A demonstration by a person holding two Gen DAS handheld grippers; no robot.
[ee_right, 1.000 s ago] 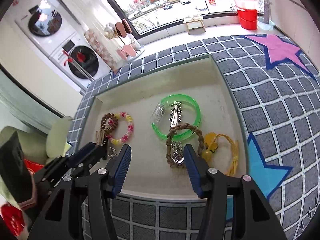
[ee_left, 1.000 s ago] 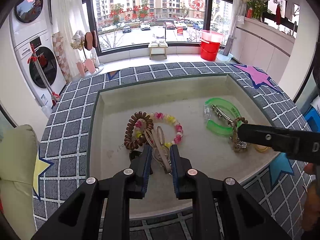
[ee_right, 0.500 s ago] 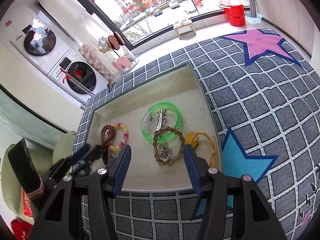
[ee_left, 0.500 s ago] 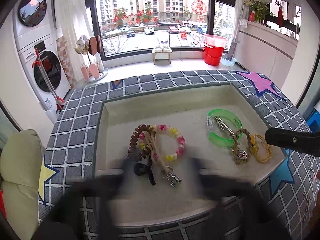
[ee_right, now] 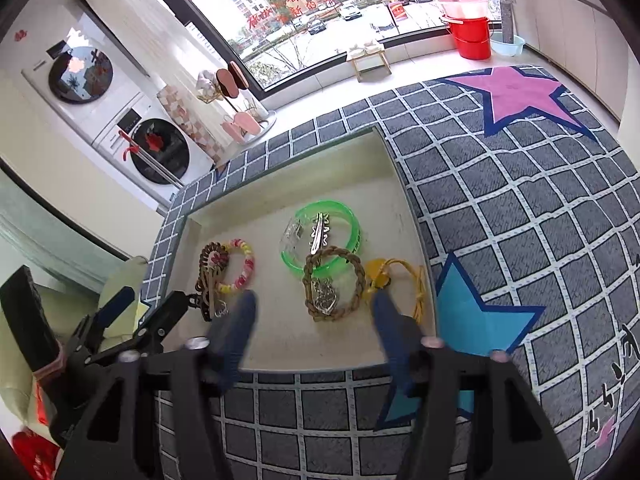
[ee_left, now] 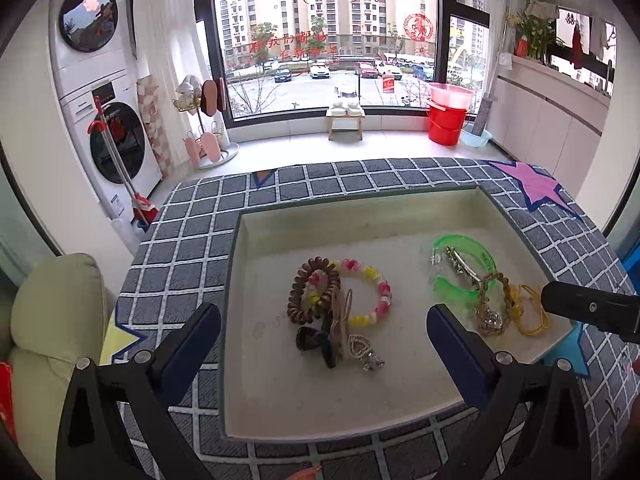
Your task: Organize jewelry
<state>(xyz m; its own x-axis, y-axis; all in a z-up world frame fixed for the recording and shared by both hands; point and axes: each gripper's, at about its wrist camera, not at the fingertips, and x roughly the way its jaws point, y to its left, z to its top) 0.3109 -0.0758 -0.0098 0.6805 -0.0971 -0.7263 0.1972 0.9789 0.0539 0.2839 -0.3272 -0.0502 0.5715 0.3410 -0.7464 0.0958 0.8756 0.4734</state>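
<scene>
The right claw is showing blurred in its own view, its jaws having just been opening, standing apart with nothing pressed between them; the braided brown bracelet with a metal charm is lying in the gap ahead of them. From the left wrist view only a dark bar of it is poking in at the right edge. The left claw is gaping wide — its jaws have just been opening — and a black clip, a tan loop and a small silver charm are lying loose on the tray floor between them, too tangled to tell apart cleanly.

All the jewelry is sitting in the shallow cream tray sunk into the checked cloth over the bench. A brown coil band and a pink-and-yellow bead bracelet are overlapping at left; a green bangle with a silver hair clip across it is overlapping the braided one, just beside a yellow cord near the right wall. The tray's far half and front strip are lying bare.
</scene>
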